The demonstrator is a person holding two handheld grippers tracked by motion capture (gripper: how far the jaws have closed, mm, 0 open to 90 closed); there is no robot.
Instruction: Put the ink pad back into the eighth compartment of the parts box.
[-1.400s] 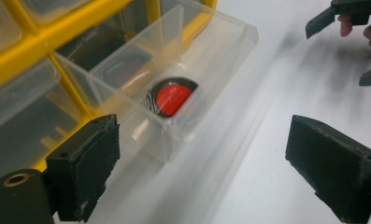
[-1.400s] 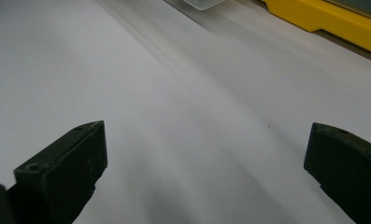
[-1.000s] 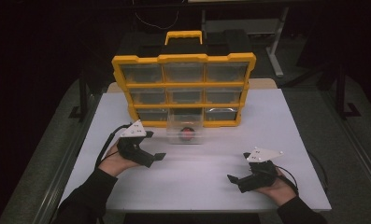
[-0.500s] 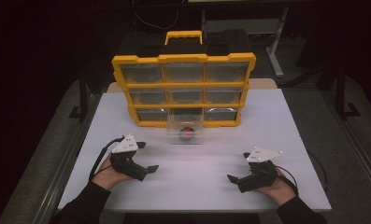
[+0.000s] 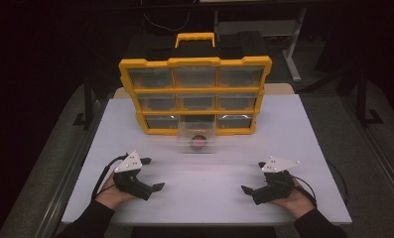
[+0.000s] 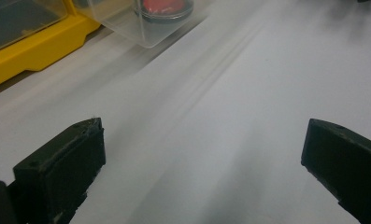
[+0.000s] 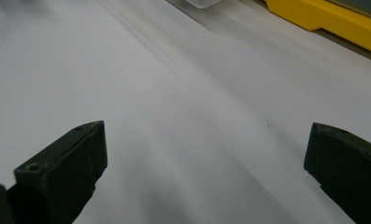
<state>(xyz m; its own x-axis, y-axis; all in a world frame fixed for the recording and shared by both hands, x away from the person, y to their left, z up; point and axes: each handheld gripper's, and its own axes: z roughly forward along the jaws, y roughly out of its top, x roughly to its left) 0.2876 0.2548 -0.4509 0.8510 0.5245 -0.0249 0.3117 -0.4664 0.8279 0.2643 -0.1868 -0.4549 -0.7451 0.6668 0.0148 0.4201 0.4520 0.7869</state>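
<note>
A yellow drawer cabinet (image 5: 194,94) stands upright at the back of the white table (image 5: 303,134). Its bottom middle clear drawer (image 5: 197,136) is pulled out and holds a round red object (image 5: 199,144). My left gripper (image 5: 154,174) rests open near the front left, with nothing between its fingers. My right gripper (image 5: 252,177) sits open near the front right, also with nothing in it. In the left gripper view the open gripper (image 6: 202,154) points toward the clear drawer (image 6: 141,25) and the red object (image 6: 167,7). In the right gripper view the gripper (image 7: 204,154) faces bare table.
The cabinet's yellow base (image 6: 38,49) shows at the upper left of the left gripper view, and the yellow base (image 7: 332,21) at the upper right of the right gripper view. Bare white table lies between both grippers and the drawer. Dark floor surrounds the table.
My left gripper has drawn back from beside the cabinet toward the front edge of the table. The right gripper has stayed put.
</note>
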